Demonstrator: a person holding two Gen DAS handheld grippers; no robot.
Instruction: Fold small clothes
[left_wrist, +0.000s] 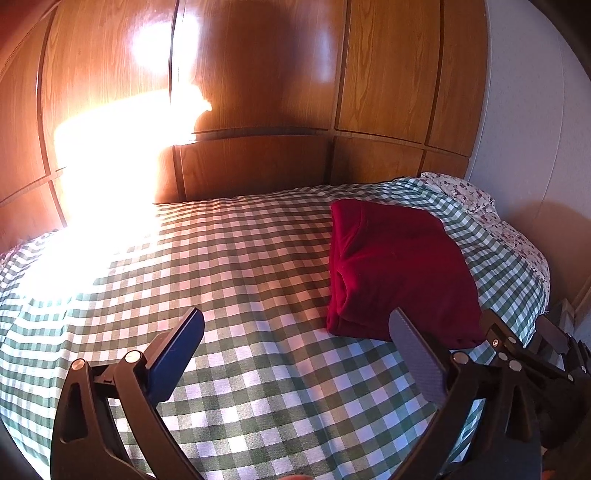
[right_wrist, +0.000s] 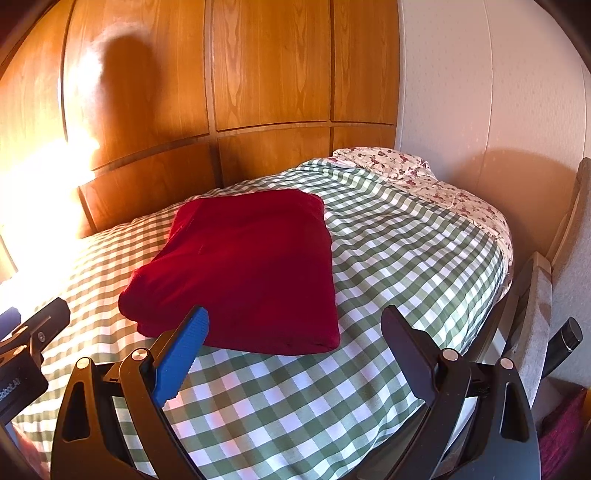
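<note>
The left gripper (left_wrist: 295, 332) is hovering above the green-and-white checked bedspread (left_wrist: 229, 273) with its jaws spread wide and nothing between them, the blue finger on one side and the grey ribbed finger on the other. The right gripper (right_wrist: 295, 328) is likewise standing wide apart and empty, its blue fingertip (right_wrist: 192, 328) overlapping the near edge of the folded dark red garment (right_wrist: 251, 266) in that view, though contact cannot be judged. The garment is lying flat as a neat rectangle on the bedspread, toward the right side of the bed. Beyond it, a floral sheet (right_wrist: 424, 181) is showing at the far corner, and wooden panelling (right_wrist: 258, 85) is rising behind the bed.
</note>
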